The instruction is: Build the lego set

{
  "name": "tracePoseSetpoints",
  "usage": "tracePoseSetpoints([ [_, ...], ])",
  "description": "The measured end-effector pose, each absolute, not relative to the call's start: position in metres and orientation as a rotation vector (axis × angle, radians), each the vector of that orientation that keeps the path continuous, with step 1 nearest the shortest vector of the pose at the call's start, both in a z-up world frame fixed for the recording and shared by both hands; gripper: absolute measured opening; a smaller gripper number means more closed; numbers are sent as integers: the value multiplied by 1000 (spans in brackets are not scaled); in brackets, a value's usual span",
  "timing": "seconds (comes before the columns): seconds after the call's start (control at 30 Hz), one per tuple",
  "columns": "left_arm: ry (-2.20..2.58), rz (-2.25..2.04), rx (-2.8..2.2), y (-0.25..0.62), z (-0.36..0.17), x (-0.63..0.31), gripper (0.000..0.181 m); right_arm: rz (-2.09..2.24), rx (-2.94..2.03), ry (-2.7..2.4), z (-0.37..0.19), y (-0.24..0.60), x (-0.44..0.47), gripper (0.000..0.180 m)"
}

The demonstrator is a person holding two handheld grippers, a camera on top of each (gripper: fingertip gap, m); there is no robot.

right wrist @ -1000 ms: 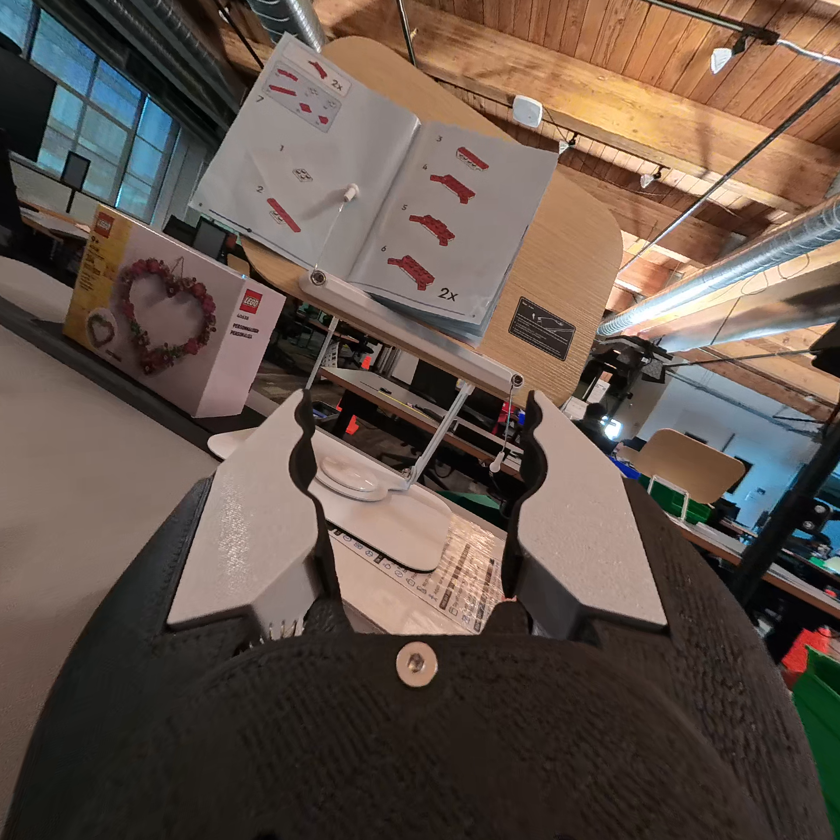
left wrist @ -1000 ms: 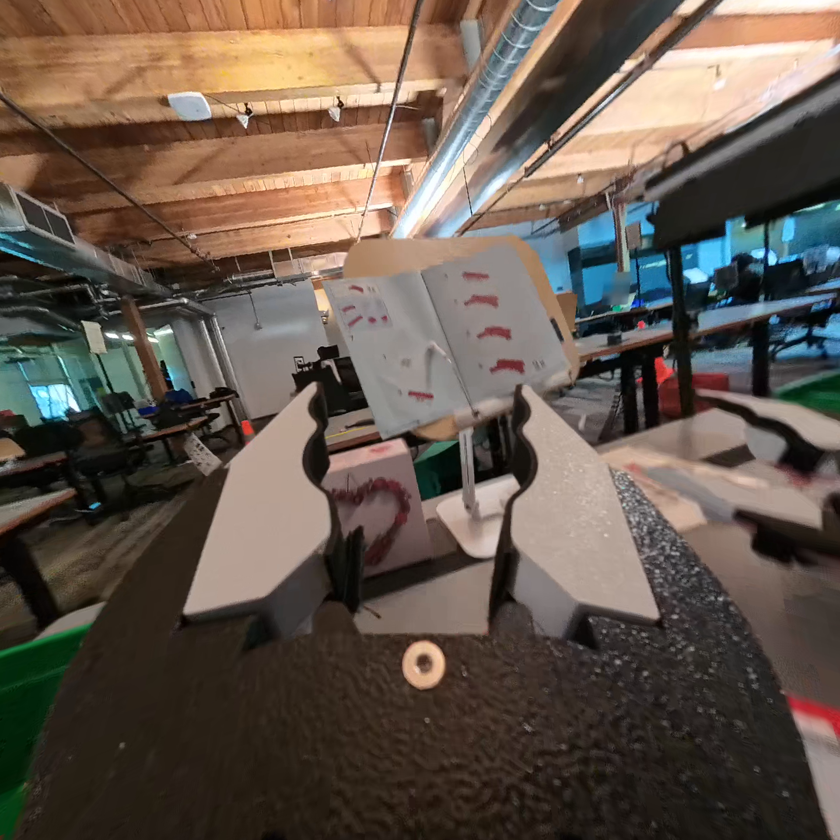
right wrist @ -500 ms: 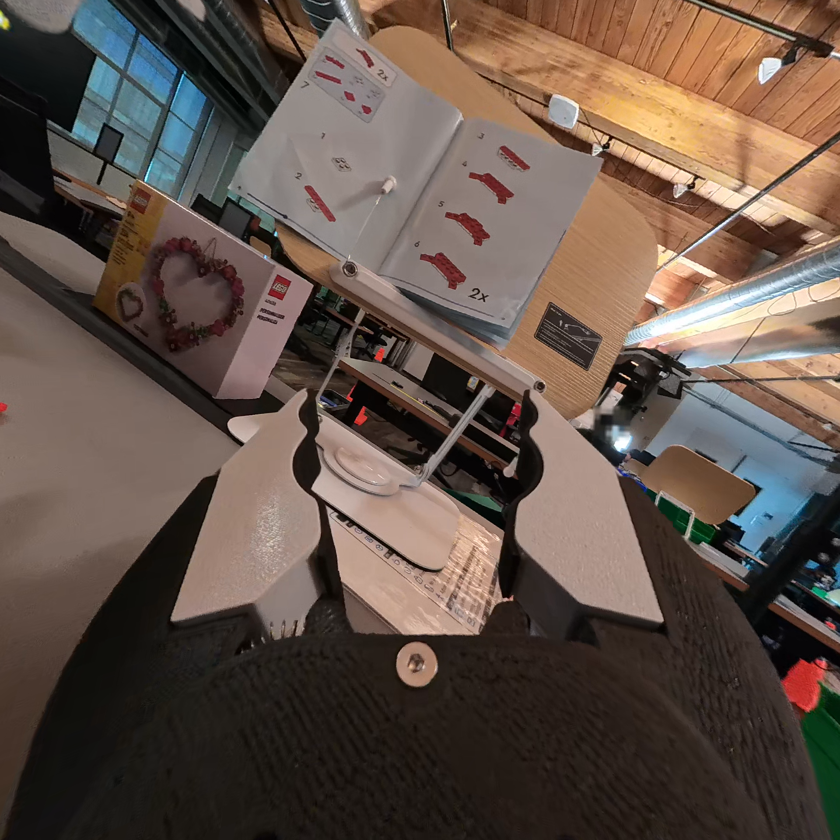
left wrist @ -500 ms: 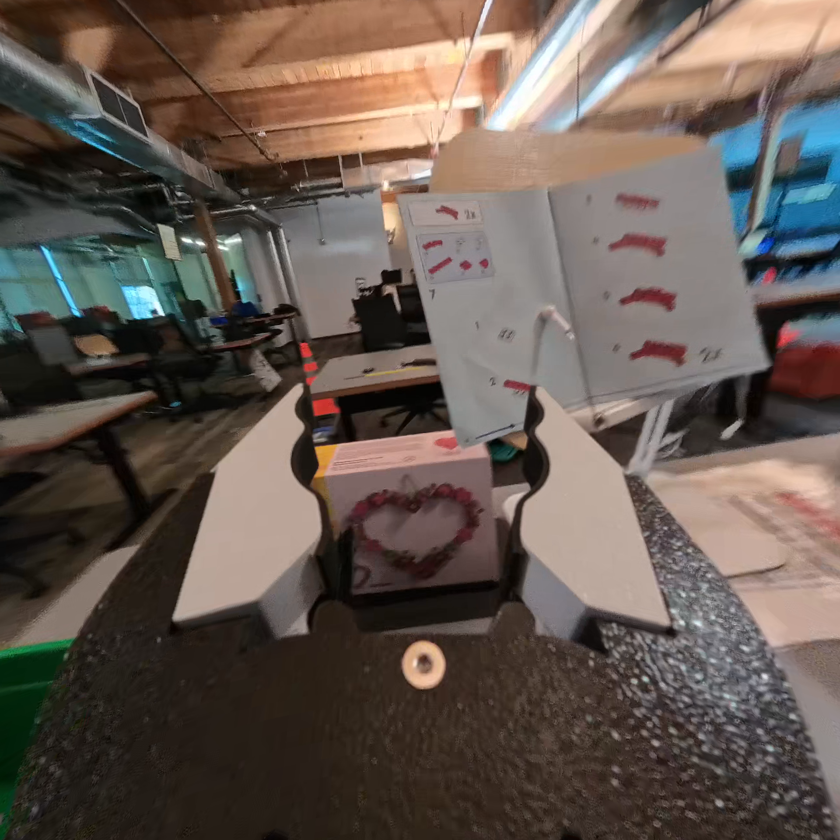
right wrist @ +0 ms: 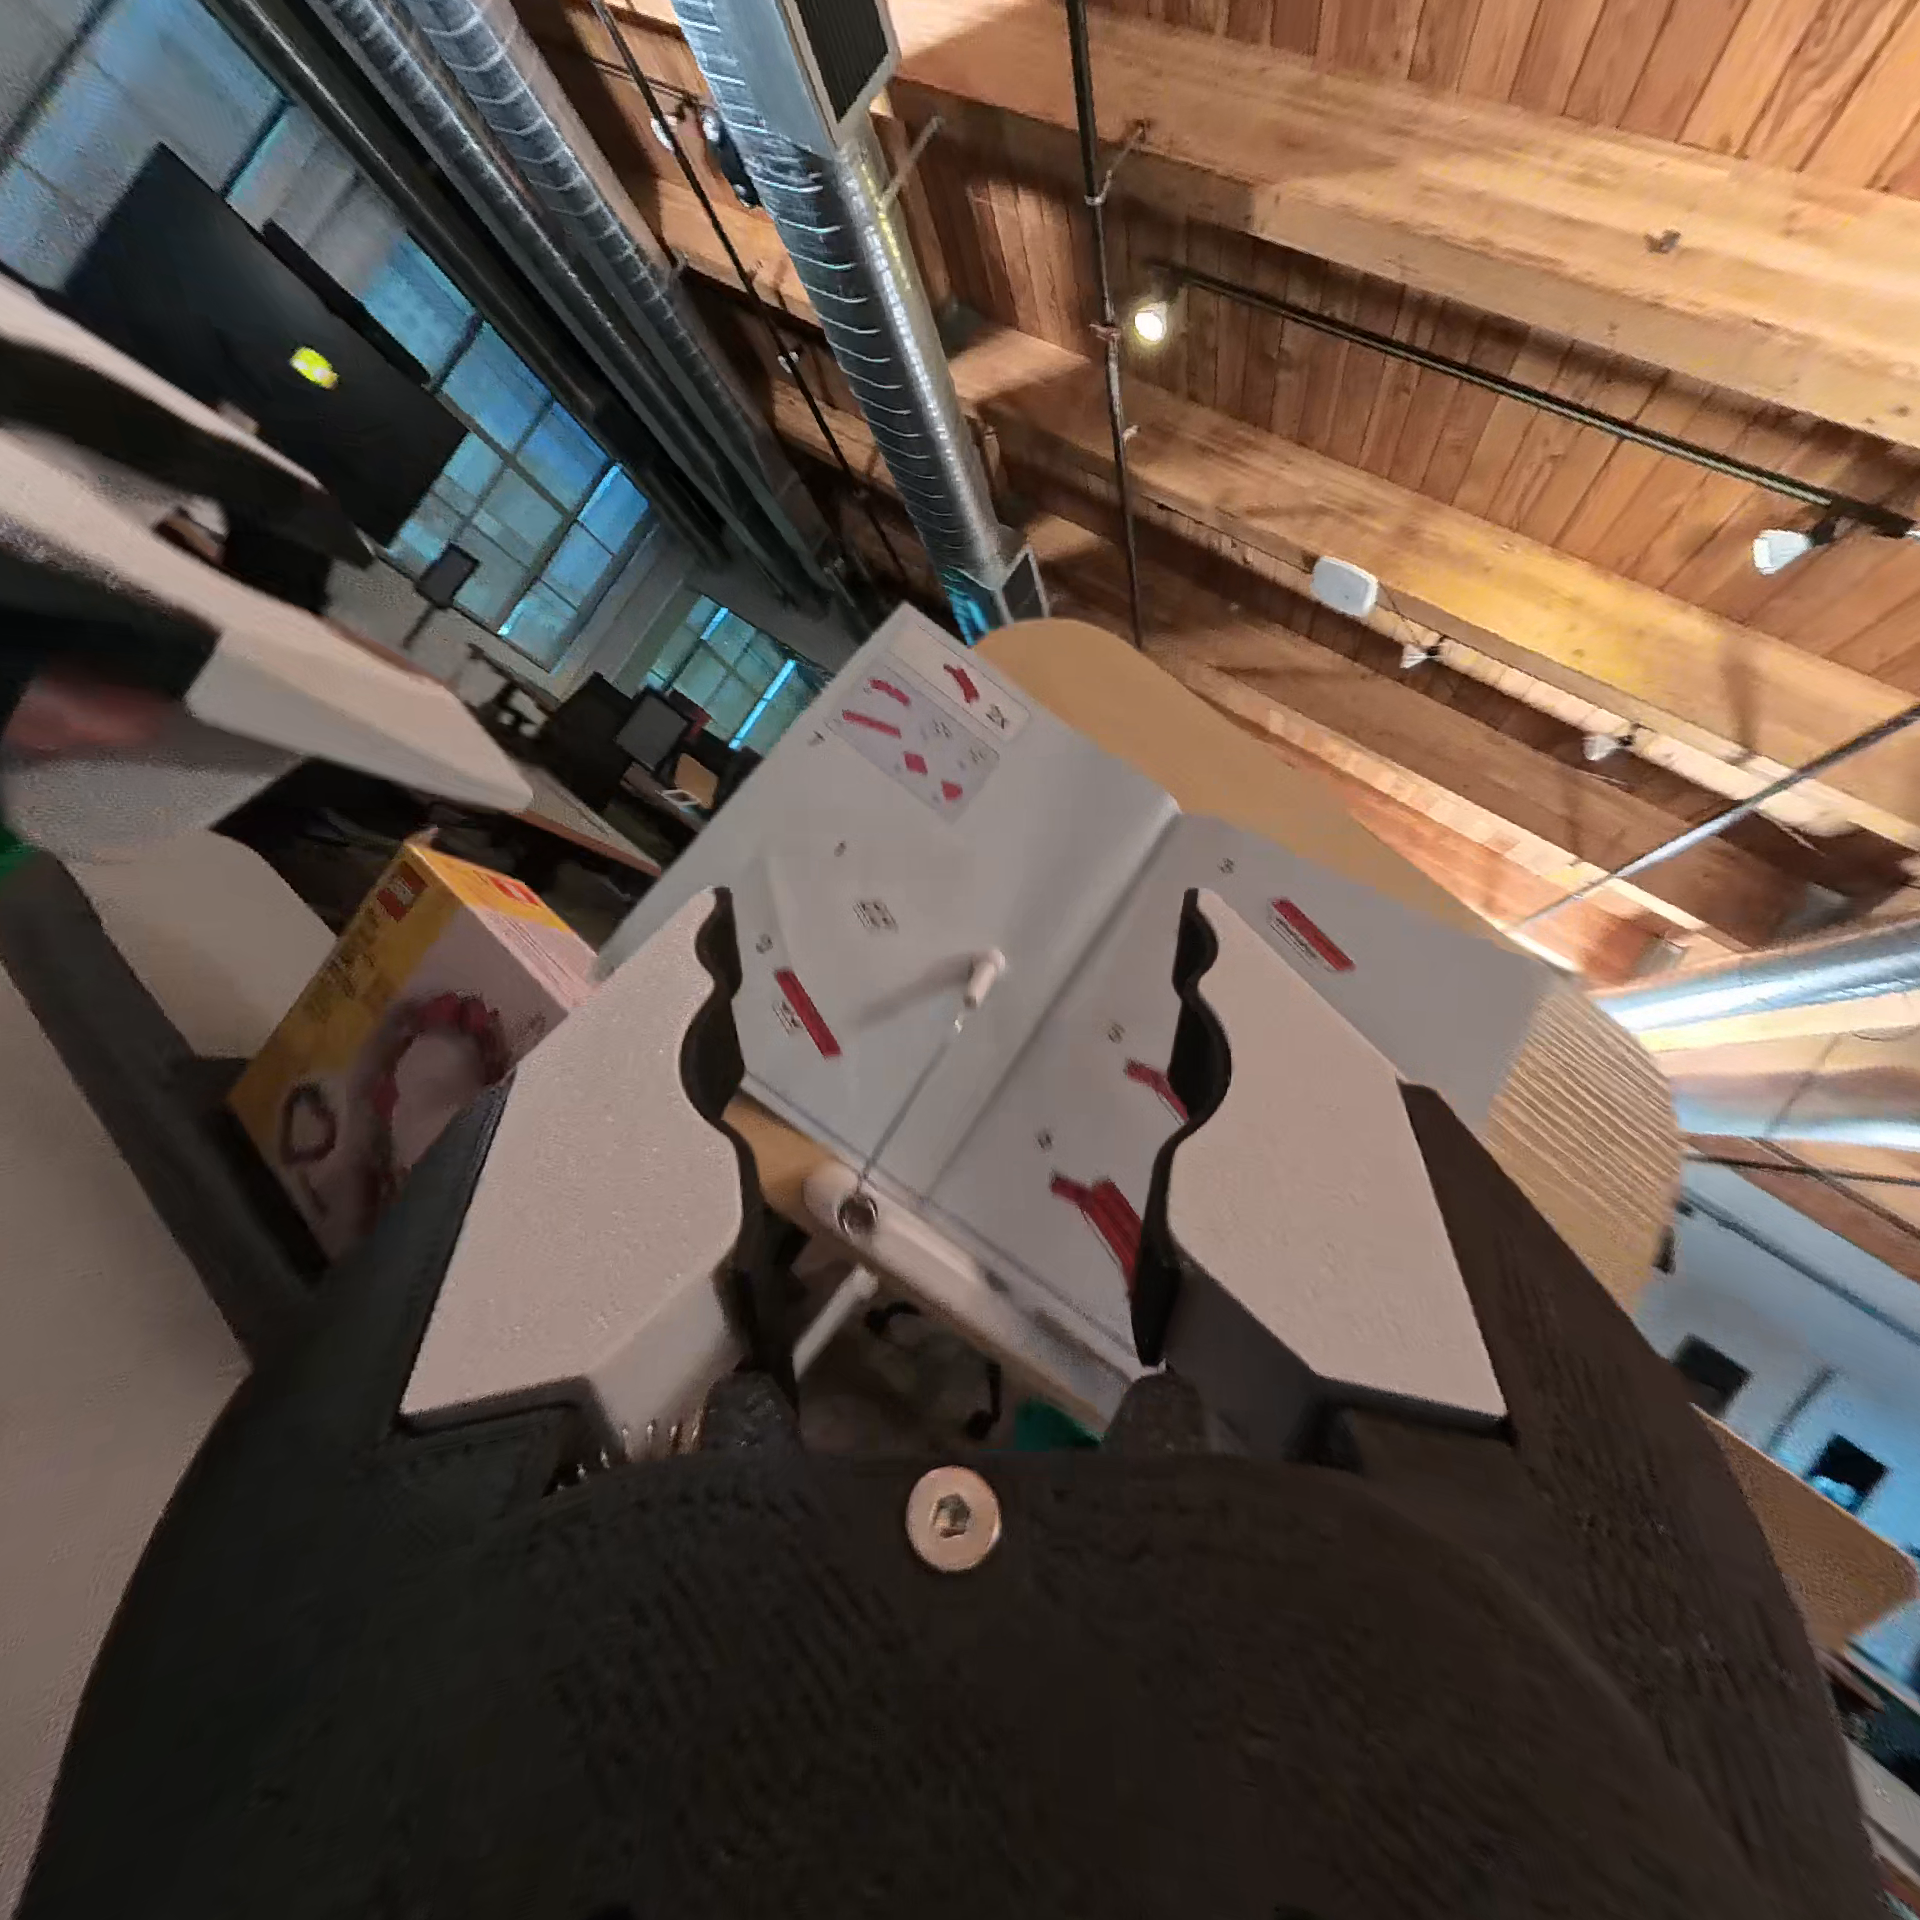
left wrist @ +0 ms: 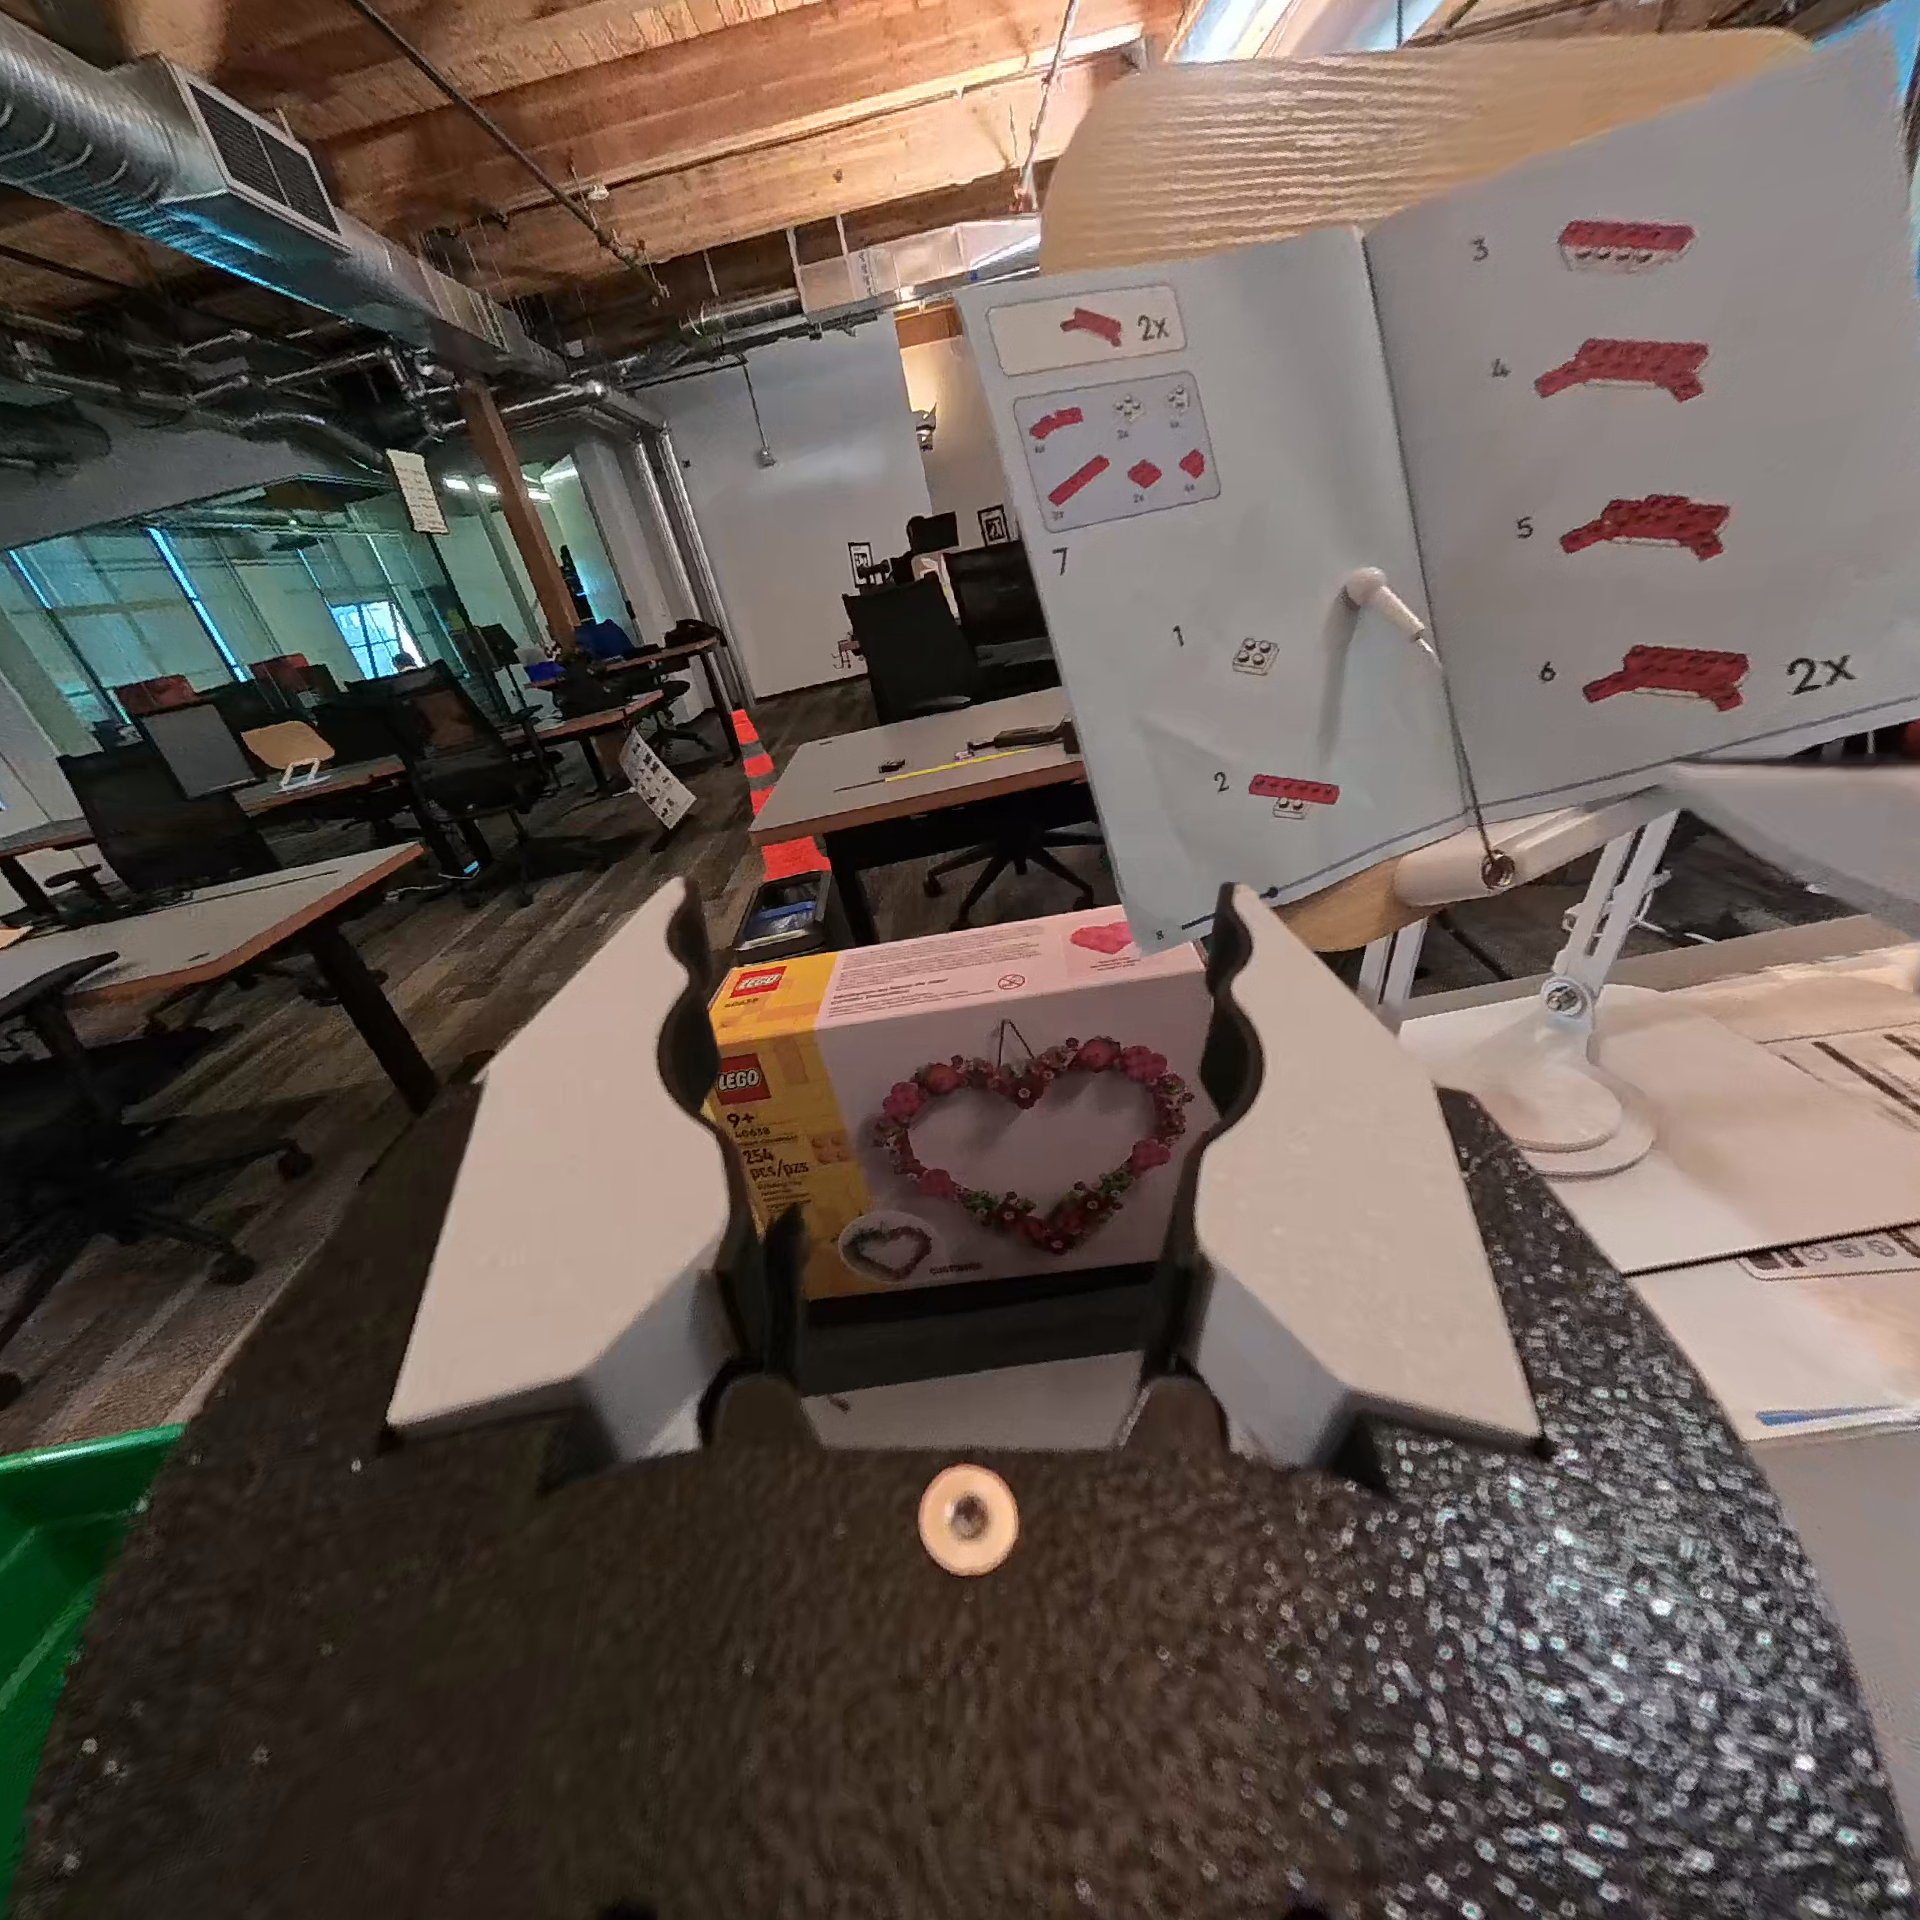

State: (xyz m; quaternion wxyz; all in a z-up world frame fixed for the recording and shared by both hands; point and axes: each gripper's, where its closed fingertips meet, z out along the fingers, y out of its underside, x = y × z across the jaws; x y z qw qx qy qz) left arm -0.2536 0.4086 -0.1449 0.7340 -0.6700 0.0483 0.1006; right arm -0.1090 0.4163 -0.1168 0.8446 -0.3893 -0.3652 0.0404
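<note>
One lego set box [left wrist: 997, 1117] stands upright on the pale desk [left wrist: 1714, 1174], framed between the parted, empty jaws of the left gripper [left wrist: 951, 1049]; just beside it one open instruction booklet [left wrist: 1455, 540] rests on a white stand [left wrist: 1558, 1081] with a wooden backboard. The right gripper [right wrist: 956, 1039], jaws likewise apart and empty, tilts up at the booklet [right wrist: 997, 935], the box [right wrist: 405, 1029] low at its left. Behind lie an office of desks and chairs, a wooden beamed ceiling [right wrist: 1455, 260] and two metal ducts.
</note>
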Motion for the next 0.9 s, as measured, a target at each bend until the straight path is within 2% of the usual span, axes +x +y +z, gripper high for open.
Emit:
tracePoseSetpoints([
  [0.2, 82, 220, -1485, 409, -149, -264, 93, 173, -945, -904, -116, 444, -156, 81],
  [0.37, 95, 144, -1478, 413, -150, -263, 89, 225, -1076, -951, -136, 459, -164, 58],
  [0.47, 24, 36, -1428, 423, -133, -261, 106, 261, -1139, -965, -141, 466, -159, 49],
  [0.57, 39, -97, -1485, 444, -130, -246, 108, 282, -1226, -931, -150, 479, -149, 45],
  [0.77, 93, -312, -1520, 480, -135, -223, 71, 324, -1297, -829, -152, 497, -129, 36],
  [0.9, 114, -263, -1548, 493, -149, -223, 44, 345, -1346, -849, -163, 508, -131, 25],
])
